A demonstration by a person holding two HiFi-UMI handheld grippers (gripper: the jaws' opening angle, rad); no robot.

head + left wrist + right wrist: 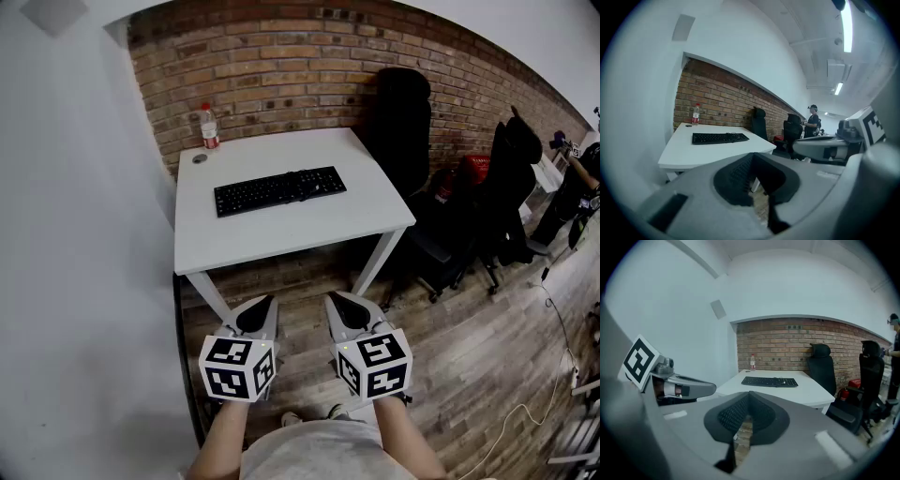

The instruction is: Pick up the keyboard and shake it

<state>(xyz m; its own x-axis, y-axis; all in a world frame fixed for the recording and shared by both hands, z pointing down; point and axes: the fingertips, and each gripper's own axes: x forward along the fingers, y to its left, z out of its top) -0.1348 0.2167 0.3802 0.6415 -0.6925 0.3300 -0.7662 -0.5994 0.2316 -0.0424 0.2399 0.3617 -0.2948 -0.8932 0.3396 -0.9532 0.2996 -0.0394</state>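
your left gripper [266, 302] and right gripper [334, 300] are both closed with nothing between the jaws. they sit side by side at 6 o'clock in the head view, well short of the table [375, 220]. the keyboard [279, 190] lies flat at 12 o'clock, mid-table and untouched. nothing looks done: you've yet to approach it, open the jaws, grasp, lift and shake.

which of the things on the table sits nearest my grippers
The black keyboard, lying midway across the white table; the bottle and the small round object sit further back, at its far left corner by the brick wall.
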